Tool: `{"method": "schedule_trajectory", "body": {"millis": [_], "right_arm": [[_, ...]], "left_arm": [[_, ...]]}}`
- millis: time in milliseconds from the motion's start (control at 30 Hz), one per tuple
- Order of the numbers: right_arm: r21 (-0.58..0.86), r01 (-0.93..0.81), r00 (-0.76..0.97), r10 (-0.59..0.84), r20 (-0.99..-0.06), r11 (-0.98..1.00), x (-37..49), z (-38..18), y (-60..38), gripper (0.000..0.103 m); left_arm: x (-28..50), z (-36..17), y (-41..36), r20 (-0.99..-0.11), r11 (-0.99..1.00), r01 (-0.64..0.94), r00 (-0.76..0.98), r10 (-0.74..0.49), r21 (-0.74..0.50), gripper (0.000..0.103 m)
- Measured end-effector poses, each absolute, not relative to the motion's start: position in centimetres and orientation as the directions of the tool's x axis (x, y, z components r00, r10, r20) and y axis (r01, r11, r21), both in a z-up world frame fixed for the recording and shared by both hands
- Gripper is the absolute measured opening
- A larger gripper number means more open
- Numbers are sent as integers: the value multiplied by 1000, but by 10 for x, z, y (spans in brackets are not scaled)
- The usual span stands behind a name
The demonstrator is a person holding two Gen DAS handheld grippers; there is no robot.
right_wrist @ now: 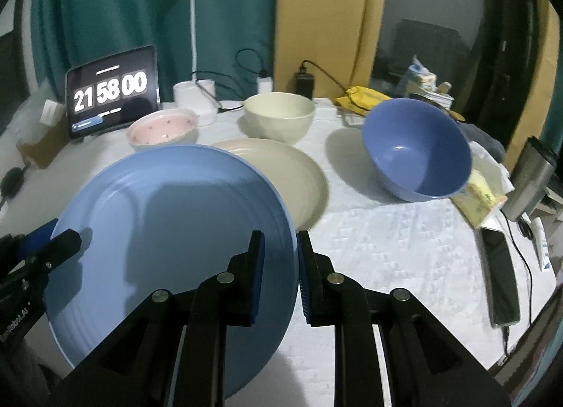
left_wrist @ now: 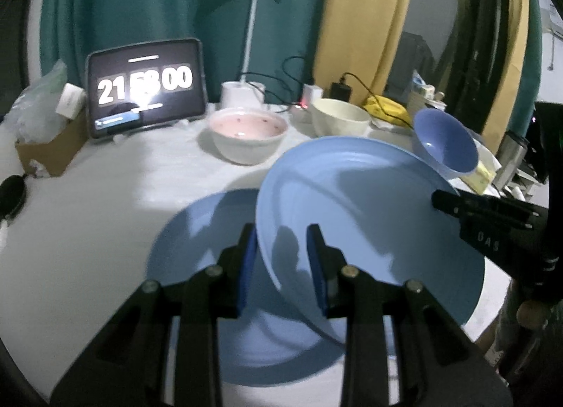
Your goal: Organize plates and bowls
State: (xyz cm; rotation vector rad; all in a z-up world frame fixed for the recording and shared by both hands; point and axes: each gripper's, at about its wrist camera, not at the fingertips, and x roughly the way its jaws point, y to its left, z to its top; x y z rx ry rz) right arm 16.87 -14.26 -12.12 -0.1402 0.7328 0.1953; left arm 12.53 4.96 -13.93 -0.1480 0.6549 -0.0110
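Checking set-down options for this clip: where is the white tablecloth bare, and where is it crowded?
Bare cloth lies between the cream plate, the tilted dark-blue bowl and the black phone. More lies between the cardboard box and the lower light-blue plate. The back edge, around the white lamp, is crowded.

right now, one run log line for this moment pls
phase: carrying blue plate | left gripper: shut on rim | right gripper: shut on opposite rim | below: second blue plate on table

Dim, soft blur, fisheye-warped edges; tablet screen point(left_wrist: 145, 85) glares.
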Motion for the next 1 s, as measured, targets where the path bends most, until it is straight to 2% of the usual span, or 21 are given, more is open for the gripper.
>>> {"method": "schedule_trajectory", "body": {"millis": [433, 1000], "right_arm": [[-48, -304, 682, 182, -709, 952, 179, -135, -87, 20], [-35, -338, 613, 192, -766, 941, 195, -162, -55, 20]], "left_arm": [[125, -152, 94, -626, 988, -121, 779, 36, -94, 30], [138, -175, 112, -703, 988, -148, 708, 67, -54, 31]]}}
